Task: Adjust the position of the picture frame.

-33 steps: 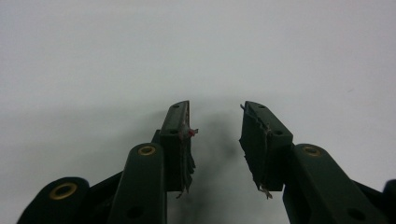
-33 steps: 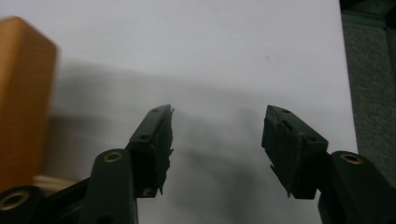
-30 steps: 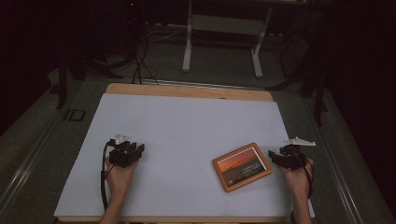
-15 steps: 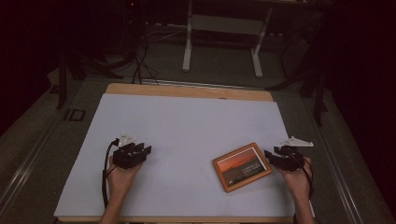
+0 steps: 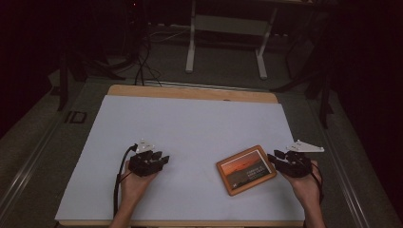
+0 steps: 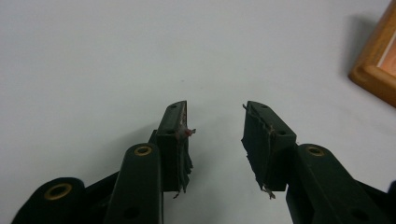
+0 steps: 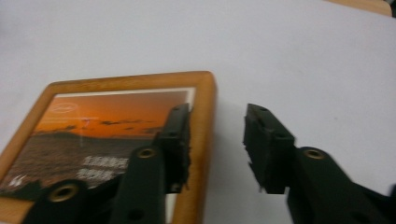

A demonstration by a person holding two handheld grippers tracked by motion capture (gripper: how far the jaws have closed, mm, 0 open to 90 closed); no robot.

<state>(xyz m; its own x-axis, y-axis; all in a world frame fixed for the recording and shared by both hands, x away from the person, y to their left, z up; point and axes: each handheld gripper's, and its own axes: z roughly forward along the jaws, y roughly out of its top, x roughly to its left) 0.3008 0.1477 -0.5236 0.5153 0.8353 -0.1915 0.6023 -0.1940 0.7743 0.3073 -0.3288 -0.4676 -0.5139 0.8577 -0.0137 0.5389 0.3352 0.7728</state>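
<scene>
While white lettering blurs unreadably, the picture frame [image 5: 246, 169] lies flat.

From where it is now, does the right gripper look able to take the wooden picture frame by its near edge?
Probably yes. The right gripper already straddles the wooden picture frame at its edge, with its jaws just closing and apart; nothing on the white table cover blocks it.

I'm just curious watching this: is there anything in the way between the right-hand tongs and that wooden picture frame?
Nothing visible. The right tongs are already at the picture frame, whose right edge lies between the open jaws, which have just been closing. The white mat around it is bare.
</scene>
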